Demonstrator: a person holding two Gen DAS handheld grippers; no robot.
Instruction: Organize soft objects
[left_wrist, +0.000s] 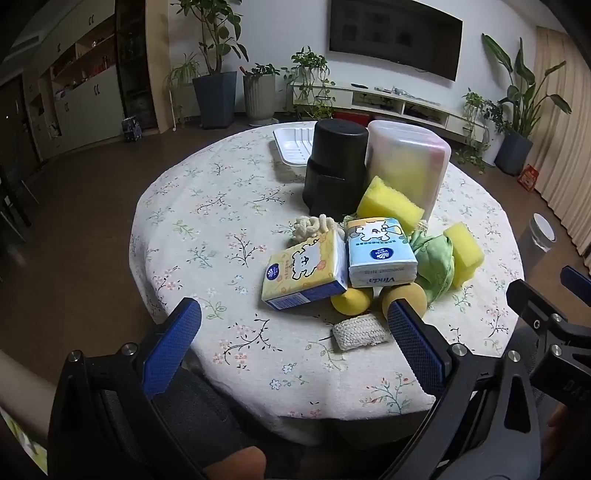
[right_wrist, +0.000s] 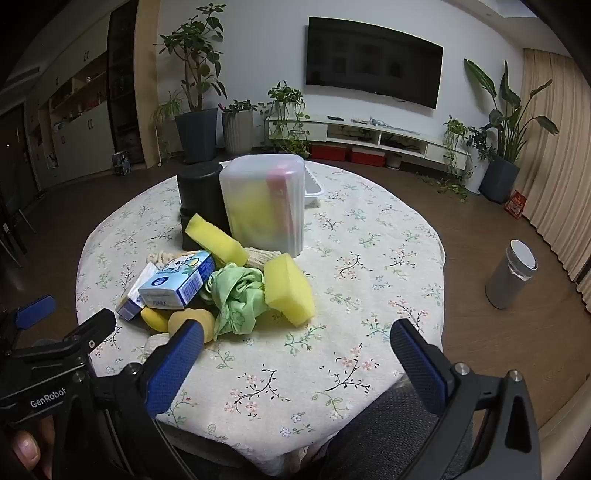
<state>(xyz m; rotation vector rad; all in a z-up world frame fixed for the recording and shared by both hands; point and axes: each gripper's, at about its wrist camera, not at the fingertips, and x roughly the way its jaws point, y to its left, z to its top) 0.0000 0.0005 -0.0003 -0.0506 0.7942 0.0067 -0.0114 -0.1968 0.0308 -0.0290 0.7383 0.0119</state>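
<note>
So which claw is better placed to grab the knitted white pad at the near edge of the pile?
Probably the left. The knitted white pad lies just ahead of the open left claw, beside its right finger. From the right claw, also open, it is mostly hidden behind a finger, off to the left.

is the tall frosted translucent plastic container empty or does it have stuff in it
Not empty: through the tall frosted translucent plastic container yellow and pink shapes show inside. What they are cannot be told.

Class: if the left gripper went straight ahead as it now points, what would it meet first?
Probably the yellow tissue pack, lying between the open left gripper fingers' line; depth is uncertain.
</note>
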